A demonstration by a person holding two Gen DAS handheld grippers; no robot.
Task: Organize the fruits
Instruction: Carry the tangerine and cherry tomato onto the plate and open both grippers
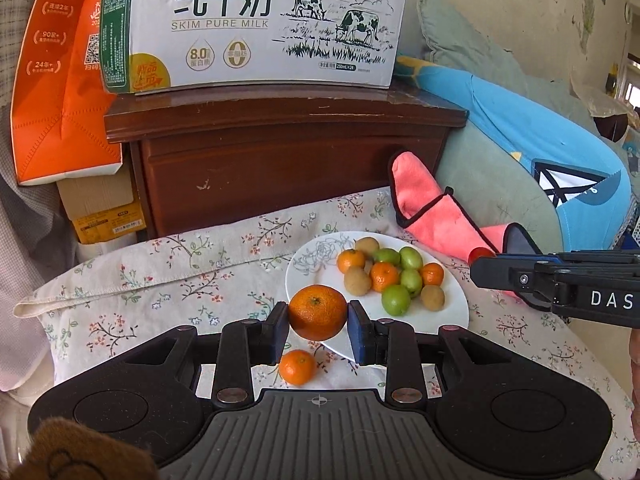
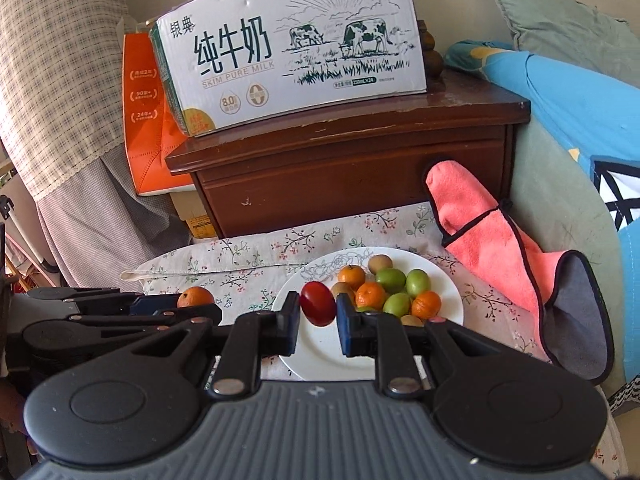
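Observation:
My left gripper (image 1: pixel 318 318) is shut on an orange mandarin (image 1: pixel 317 312), held above the near left rim of a white plate (image 1: pixel 304 276). The plate holds several mandarins, green fruits and brown kiwis (image 1: pixel 390 276). Another mandarin (image 1: pixel 297 367) lies on the floral cloth under my left gripper. My right gripper (image 2: pixel 318 310) is shut on a small red fruit (image 2: pixel 318 308), held over the plate's (image 2: pixel 320 352) left part. The right gripper also shows at the right of the left wrist view (image 1: pixel 480 258). The left gripper with its mandarin shows at the left of the right wrist view (image 2: pixel 196 298).
The floral cloth (image 1: pixel 180 272) covers the surface. A pink towel (image 1: pixel 436 216) lies right of the plate. Behind stands a brown wooden nightstand (image 1: pixel 288 160) with a milk carton box (image 1: pixel 256 24) on top. An orange box (image 1: pixel 60 80) is at the left, blue and green cushions (image 1: pixel 520 128) at the right.

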